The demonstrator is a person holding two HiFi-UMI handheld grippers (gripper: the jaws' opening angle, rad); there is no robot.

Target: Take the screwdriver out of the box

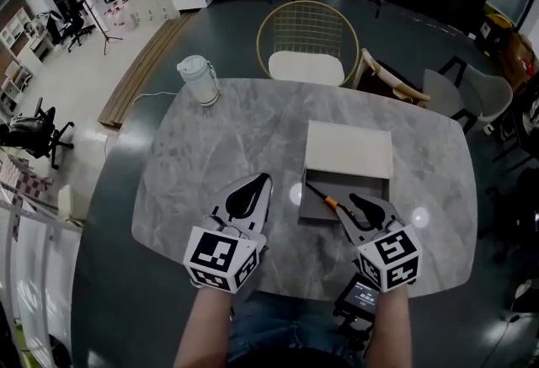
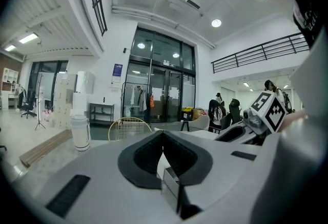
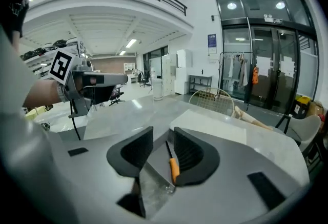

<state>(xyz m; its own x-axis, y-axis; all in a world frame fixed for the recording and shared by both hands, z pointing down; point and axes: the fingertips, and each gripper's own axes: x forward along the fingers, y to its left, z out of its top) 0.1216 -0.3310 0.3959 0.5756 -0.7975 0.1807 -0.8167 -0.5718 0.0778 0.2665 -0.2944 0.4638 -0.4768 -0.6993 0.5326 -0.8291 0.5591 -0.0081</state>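
The screwdriver (image 1: 330,203), with an orange handle and a thin dark shaft, lies slantwise in the open grey box (image 1: 370,186) on the marble table (image 1: 210,156). The box's pale lid (image 1: 348,149) lies just behind it. My right gripper (image 1: 357,206) hovers over the box's near edge with its jaws apart. In the right gripper view the screwdriver (image 3: 175,167) shows through the gap of the gripper (image 3: 163,139), close to the right-hand jaw, with no pad pressing on it. My left gripper (image 1: 257,186) is left of the box, jaws together and empty, as in its own view (image 2: 163,136).
A white jug (image 1: 198,78) stands at the table's far left edge. A gold wire chair (image 1: 307,42) sits behind the table, and more chairs are at the right. A dark device with a screen (image 1: 360,295) is by the person's lap below the right gripper.
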